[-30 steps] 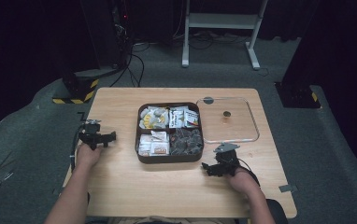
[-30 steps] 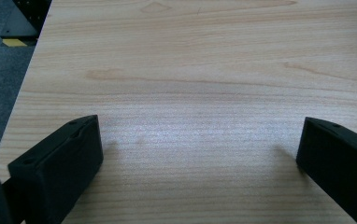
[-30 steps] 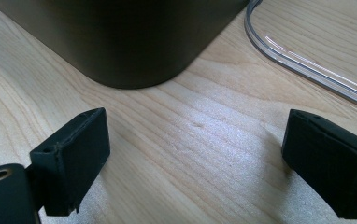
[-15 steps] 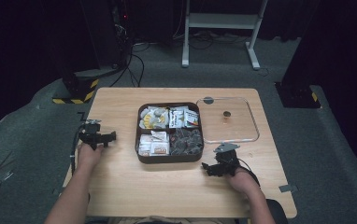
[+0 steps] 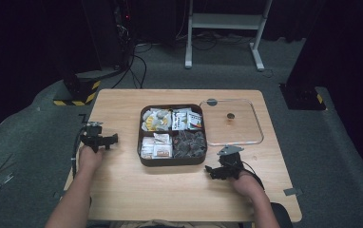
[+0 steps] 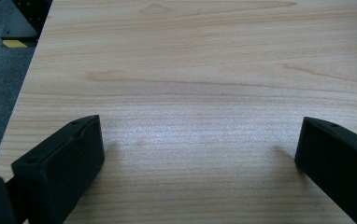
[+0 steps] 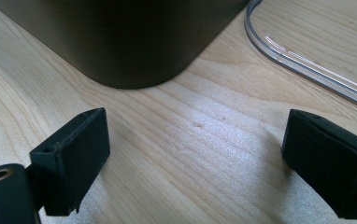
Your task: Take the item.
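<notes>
No legible text, brand, number or sign anywhere. Printed packets [image 5: 186, 119] in the back right compartment of the brown tray [image 5: 172, 162]: black, white and red print, too small to read. White packets [image 5: 156, 146] in the front left compartment: orange-red label patches, unreadable. Yellow-black hazard stripes on the floor block [image 5: 75, 98] left of the table and on another block [image 5: 318, 98] at right: pattern only, no lettering. Nothing printed on the clear lid [image 5: 231, 122], nothing on the wooden table [image 6: 204, 70] in the left gripper view, nothing in the right gripper view either.
</notes>
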